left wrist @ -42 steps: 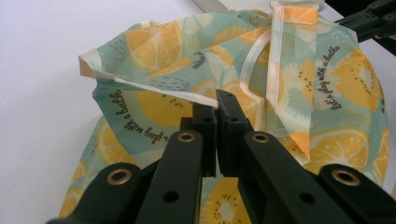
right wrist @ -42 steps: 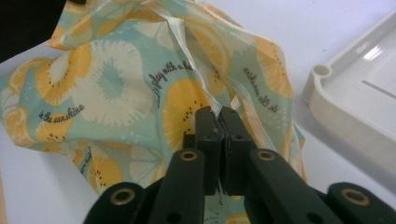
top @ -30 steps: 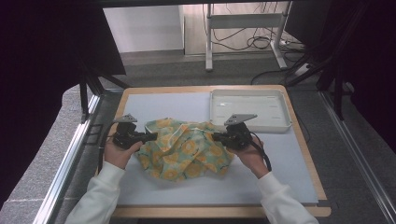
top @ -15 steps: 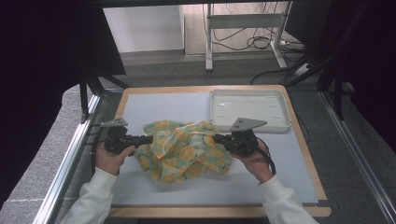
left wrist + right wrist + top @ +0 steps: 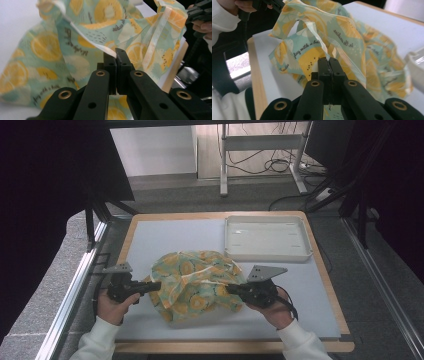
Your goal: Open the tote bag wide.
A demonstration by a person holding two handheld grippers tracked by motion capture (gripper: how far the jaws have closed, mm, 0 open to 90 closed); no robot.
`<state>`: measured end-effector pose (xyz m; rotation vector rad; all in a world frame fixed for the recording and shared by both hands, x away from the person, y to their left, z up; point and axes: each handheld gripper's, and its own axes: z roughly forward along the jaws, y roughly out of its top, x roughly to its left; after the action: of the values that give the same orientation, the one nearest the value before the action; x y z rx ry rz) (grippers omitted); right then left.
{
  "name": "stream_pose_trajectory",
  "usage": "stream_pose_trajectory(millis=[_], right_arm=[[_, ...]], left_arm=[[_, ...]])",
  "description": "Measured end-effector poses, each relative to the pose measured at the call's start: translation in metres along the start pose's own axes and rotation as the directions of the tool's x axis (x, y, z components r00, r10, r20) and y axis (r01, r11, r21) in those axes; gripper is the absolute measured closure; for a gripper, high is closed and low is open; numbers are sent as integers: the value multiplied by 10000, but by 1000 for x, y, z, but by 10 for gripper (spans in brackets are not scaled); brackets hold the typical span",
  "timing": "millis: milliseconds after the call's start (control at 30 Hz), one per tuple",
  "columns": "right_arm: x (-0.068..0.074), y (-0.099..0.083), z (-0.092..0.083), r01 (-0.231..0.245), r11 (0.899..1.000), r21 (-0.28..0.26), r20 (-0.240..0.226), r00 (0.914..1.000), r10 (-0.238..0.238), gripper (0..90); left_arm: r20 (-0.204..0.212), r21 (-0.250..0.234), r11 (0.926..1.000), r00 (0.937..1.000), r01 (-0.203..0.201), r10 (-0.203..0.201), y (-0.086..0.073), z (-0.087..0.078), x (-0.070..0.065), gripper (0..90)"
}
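Note:
A mint-green cloth with an orange-slice print [image 5: 195,282] lies bunched on the grey mat, lifted at both sides. My left gripper [image 5: 156,286] is shut on its left hem, and the pale edge strip of the cloth [image 5: 82,32] runs into the closed jaws of the left gripper [image 5: 116,53]. My right gripper [image 5: 231,290] is shut on the right side of the cloth. In the right gripper view the closed tips of the right gripper [image 5: 328,60] pinch a white hem of the cloth [image 5: 319,37]. A hand holds each gripper near the table's front edge.
A white shallow tray [image 5: 267,238] stands at the back right of the mat. The wooden table rim [image 5: 330,285] frames the grey mat [image 5: 165,237]. A metal rail [image 5: 70,295] runs along the left side. A stand with cables [image 5: 260,155] is on the floor beyond.
Both hands have moved toward the front edge of the table, dragging the cloth with them. The cloth now stands puffed up between the grippers.

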<state>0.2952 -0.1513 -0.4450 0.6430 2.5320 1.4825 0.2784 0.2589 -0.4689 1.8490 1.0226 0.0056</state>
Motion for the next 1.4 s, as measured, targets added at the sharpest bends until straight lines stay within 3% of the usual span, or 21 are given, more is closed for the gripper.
stream_pose_trajectory(millis=[167, 300, 500, 600, 667, 833, 933, 1167, 1400], right_arm=[[6, -12, 5, -153, 9995, 263, -266, 9995, 160, 889], [12, -26, 9, -226, 9980, 587, -426, 9988, 251, 889], [11, -46, 20, -313, 9886, 1472, -463, 9982, 385, 889], [11, -50, 24, -334, 9856, 1659, -477, 9980, 419, 889], [11, -54, 33, -300, 9767, 2127, -472, 9980, 409, 889], [10, -58, 40, -191, 9696, 2440, -418, 9987, 302, 889], [11, -64, 51, 11, 9581, 2864, -278, 9996, 71, 889], [10, -64, 53, 13, 9559, 2938, -159, 9999, 35, 889], [7, -65, 55, 12, 9537, 3009, -90, 10000, 16, 889]], left_arm=[[158, 43, 10000, 9998, 73, -73, -8, -2, 1, 890], [166, 455, 9988, 9997, 171, -179, -18, 6, 3, 890], [-441, 945, 9955, 9990, 99, -57, -26, 16, 3, 889], [-735, 1108, 9938, 9973, 8, 74, -27, 19, 3, 890], [-986, 1265, 9919, 9949, -71, 197, -28, 21, 4, 889], [-1254, 1649, 9863, 9919, -6, 215, -33, 30, 10, 889], [-1369, 1821, 9833, 9903, 34, 219, -33, 36, 12, 888], [-1564, 2105, 9775, 9867, -108, 446, -32, 44, 13, 886], [-1758, 2085, 9780, 9834, -76, 451, -29, 47, 15, 884]])
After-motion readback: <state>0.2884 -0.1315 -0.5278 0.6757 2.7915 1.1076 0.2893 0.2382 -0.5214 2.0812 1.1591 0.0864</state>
